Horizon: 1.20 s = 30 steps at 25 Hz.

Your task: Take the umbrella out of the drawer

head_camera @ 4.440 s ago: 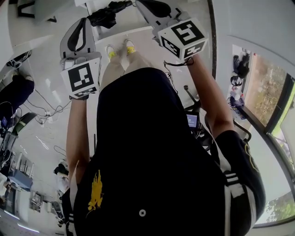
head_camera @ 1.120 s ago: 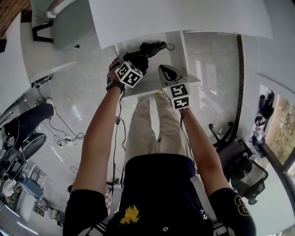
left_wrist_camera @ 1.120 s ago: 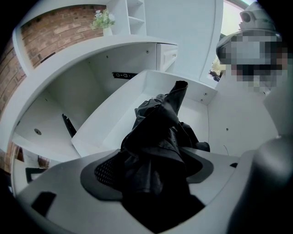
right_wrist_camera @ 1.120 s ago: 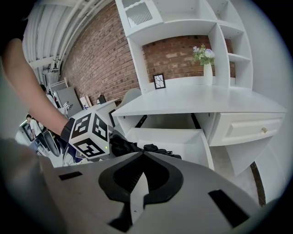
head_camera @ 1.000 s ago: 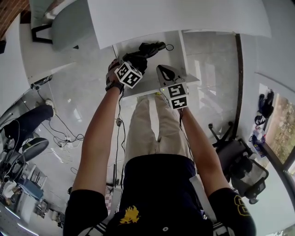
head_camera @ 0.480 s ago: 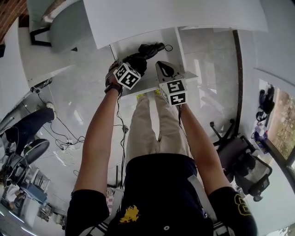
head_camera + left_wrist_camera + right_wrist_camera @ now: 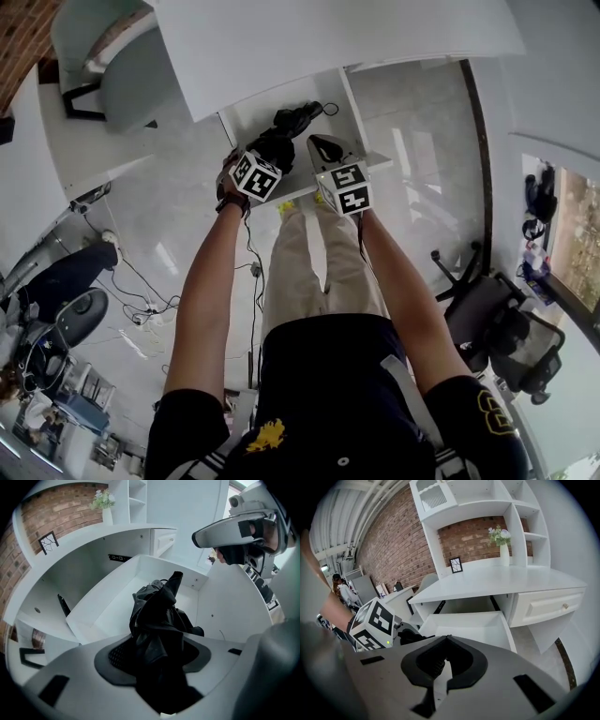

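Note:
The black folded umbrella (image 7: 292, 125) lies in the open white drawer (image 7: 247, 119) under the desk top. My left gripper (image 7: 272, 150) points steeply down at its near end. In the left gripper view the bunched umbrella (image 7: 157, 620) fills the gap of the left gripper (image 7: 157, 660); the jaws are closing and both pads touch the fabric. Its far end points up and away over the drawer (image 7: 112, 602). My right gripper (image 7: 324, 147) hovers just right of it over the drawer's front corner. In its own view the right gripper (image 7: 446, 663) is shut and holds nothing.
The white desk top (image 7: 328, 37) overhangs the drawer. A closed drawer (image 7: 543, 604) sits to the right and a vase of flowers (image 7: 500, 545) stands on the desk. A black office chair (image 7: 497, 319) is at the right, a grey chair (image 7: 103, 37) far left, and cables (image 7: 141, 309) lie on the floor.
Both grippers came down from in front of the body to the drawer. Over the last second the left gripper stayed on the umbrella's near end and drifted slightly toward the person.

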Motion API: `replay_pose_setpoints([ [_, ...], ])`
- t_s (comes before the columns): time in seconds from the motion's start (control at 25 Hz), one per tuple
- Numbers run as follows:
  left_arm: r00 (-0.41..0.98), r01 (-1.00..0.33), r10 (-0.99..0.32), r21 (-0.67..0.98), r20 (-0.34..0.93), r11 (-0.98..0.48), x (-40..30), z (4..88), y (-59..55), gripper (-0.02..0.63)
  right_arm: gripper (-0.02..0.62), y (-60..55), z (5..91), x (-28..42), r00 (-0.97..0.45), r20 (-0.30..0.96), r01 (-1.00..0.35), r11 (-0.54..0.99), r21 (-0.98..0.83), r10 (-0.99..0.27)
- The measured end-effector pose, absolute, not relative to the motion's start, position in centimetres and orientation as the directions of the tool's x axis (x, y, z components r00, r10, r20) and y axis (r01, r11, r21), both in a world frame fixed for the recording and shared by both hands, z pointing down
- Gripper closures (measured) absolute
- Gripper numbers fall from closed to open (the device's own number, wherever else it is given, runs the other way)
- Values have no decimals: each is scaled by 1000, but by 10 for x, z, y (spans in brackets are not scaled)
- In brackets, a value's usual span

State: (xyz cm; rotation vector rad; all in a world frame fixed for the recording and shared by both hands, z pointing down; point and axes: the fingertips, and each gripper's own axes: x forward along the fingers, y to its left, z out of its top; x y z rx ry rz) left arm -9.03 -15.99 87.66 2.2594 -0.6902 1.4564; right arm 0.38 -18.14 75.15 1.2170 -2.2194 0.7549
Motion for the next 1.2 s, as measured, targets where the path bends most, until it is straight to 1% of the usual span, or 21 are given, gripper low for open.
replay_pose_setpoints([
  [0.24,337,-584,-216,23,916,-811,-89,871,-151,371,572,-180,754,6,-464,667,-869,445,-216,-583],
  [0.64,336,-610,-237,19,912,-792,-98,855,-142,374,572,-185,756,13,-473,669,-873,408,-267,-574],
  [0.88,337,-630,-227,40,913,-776,-107,828,-128,376,572,-180,758,10,-470,711,-875,385,-295,-524],
  [1.04,337,-637,-228,42,913,-770,-109,807,-124,376,572,-165,752,-2,-509,726,-847,420,-326,-462],
  [1.2,334,-657,-243,41,911,-752,-106,783,-125,376,572,-162,734,9,-491,728,-858,411,-308,-478],
])
